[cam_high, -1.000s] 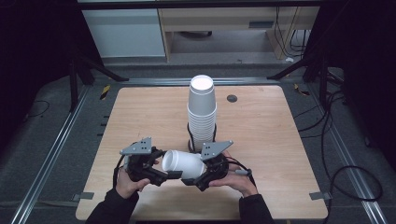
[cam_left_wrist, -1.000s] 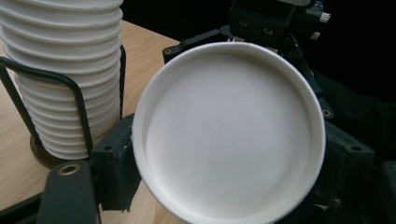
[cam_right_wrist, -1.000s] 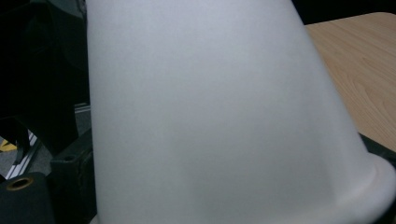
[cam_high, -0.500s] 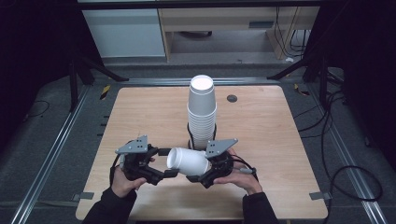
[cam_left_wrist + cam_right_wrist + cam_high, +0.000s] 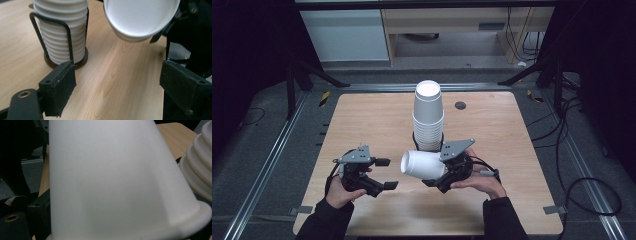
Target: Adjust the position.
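The right gripper clamps 1 white foam cup on its side, jaws pinched across the cup's wide rim end, just in front of the cup stack, which is the landmark here. The cup's narrow closed base points away from the right gripper toward the left gripper. In the right gripper view the cup wall fills the frame, with the ribbed rims of the stack beside it.

The left gripper sits in front of the stack and to its left, apart from the held cup, jaws spread wide and holding nothing. In the left gripper view its 2 black pads frame bare wood, with the held cup hanging above and ahead, and the stack standing in a dark wire holder on the wooden table.

The stack stands upside down at the table's middle, closed bases up. The step in hand looks like moving the single cup, perhaps setting it down or returning it to the stack.

To do this well, the grip should stay light, since foam dents easily. If it goes to the stack, the cup should be turned mouth-down, centred above the stack's top, then lowered straight so it nests without tipping the holder. The left gripper could steady the holder.
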A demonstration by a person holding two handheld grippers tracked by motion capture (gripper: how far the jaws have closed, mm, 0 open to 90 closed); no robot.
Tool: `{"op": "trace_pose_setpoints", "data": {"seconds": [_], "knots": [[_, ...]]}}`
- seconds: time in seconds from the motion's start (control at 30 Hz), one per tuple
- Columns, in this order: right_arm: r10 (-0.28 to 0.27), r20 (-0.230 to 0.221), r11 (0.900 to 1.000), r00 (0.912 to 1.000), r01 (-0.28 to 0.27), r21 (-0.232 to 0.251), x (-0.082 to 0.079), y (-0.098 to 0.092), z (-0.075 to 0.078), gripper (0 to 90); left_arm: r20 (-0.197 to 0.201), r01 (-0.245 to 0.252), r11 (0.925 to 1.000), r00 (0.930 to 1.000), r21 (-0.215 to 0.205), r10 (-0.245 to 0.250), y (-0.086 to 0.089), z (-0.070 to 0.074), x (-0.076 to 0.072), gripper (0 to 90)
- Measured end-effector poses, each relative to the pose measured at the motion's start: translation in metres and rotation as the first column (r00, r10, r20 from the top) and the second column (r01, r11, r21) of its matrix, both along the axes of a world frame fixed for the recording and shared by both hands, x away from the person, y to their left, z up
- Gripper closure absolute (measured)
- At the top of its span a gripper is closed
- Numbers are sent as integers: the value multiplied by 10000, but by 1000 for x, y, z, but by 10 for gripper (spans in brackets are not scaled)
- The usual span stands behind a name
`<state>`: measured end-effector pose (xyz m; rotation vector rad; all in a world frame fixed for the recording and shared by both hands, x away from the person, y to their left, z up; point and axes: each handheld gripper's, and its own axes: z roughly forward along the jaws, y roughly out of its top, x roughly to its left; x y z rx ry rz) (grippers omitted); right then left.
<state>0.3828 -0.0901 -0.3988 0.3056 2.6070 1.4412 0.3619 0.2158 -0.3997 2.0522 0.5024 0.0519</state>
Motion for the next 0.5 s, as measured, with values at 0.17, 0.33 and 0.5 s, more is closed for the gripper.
{"op": "trace_pose_setpoints", "data": {"seconds": [0.17,0.33,0.5], "knots": [[104,92,9986,9999,-99,-514,4,2,5,81,-154,136,9990,9998,435,-130,-3,-4,2,118],[381,129,9941,9992,-366,-1020,6,11,4,80,-192,227,9969,9996,759,-213,-6,-7,2,116],[663,131,9811,9977,-628,-1832,7,25,-2,80,-243,421,9934,9989,1063,-397,-11,-10,1,116]]}}
